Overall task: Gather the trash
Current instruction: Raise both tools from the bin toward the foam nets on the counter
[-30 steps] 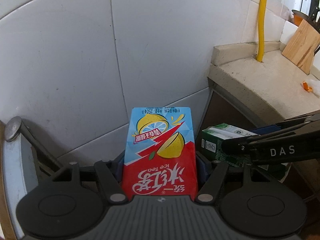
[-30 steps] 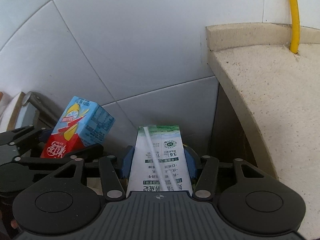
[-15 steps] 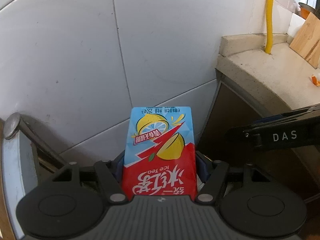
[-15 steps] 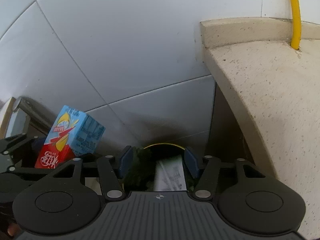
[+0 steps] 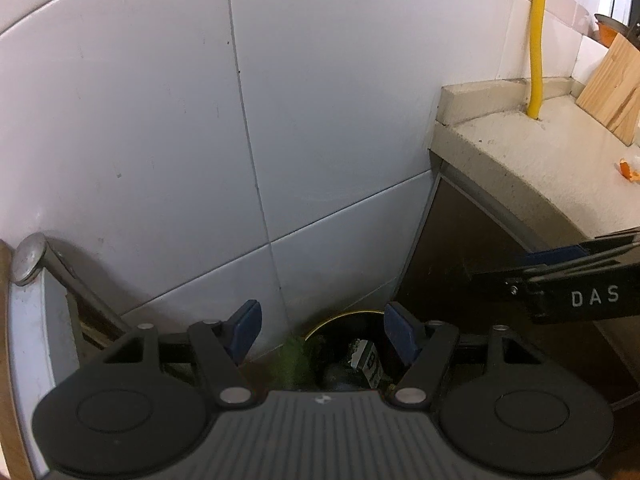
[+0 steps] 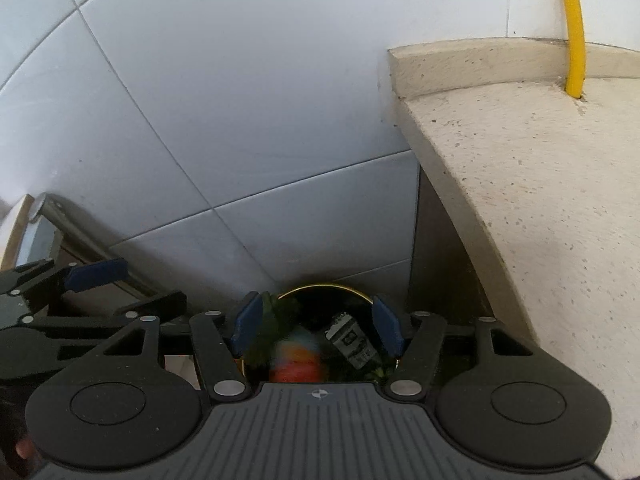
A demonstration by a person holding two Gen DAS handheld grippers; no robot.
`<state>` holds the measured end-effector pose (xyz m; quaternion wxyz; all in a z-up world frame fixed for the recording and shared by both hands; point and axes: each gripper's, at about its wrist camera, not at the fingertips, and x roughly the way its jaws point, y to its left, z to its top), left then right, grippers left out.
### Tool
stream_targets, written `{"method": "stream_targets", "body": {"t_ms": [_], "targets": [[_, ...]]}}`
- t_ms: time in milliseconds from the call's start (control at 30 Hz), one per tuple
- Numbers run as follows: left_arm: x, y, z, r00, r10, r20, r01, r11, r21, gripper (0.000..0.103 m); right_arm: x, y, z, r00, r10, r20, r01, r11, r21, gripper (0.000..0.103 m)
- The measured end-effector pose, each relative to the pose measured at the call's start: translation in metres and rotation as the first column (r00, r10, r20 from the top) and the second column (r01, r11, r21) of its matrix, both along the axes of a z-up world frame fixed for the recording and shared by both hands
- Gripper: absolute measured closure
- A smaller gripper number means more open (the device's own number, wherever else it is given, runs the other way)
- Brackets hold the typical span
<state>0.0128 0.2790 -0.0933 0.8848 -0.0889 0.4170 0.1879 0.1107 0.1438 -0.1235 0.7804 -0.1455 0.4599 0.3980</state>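
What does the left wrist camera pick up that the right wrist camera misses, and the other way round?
Only the left wrist view shows the wooden board leaning on the counter and an orange scrap. Only the right wrist view shows the blurred red and blue carton in the bin. Both show the bin below, the yellow pipe, the tiled wall, and both grippers, left gripper and right gripper, open and empty.

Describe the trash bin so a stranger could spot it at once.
Find the stone counter against the white tiled wall. On the floor by its end stands the trash bin, round and dark. Its thin gold rim and the cartons inside mark it out.
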Motion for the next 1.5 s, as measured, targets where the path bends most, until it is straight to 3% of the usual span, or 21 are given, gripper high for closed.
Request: {"method": "stream_targets", "body": {"t_ms": [633,967,1233,1500], "targets": [[-0.006,-0.017,0.009,0.999,-0.023,0.036,0.020,0.997,0.077,0.040,-0.005,-0.044,0.016,0.998,-0.056,0.028,0.055,0.998,0.029,0.032],[0.001,-0.031,0.019,0.999,-0.008,0.051,0.005,0.998,0.064,0.040,0.010,-0.072,0.038,0.996,-0.070,0.051,0.066,0.995,0.075,0.030],[0.017,-0.055,0.031,0.997,-0.038,0.065,0.031,0.995,0.098,0.040,0.021,-0.095,0.048,0.993,-0.099,0.057,0.092,0.989,0.115,0.028],[0.043,-0.086,0.041,0.989,-0.130,0.070,0.122,0.986,0.115,0.040,0.032,-0.127,0.056,0.983,-0.173,0.056,0.163,0.976,0.146,0.027]]}}
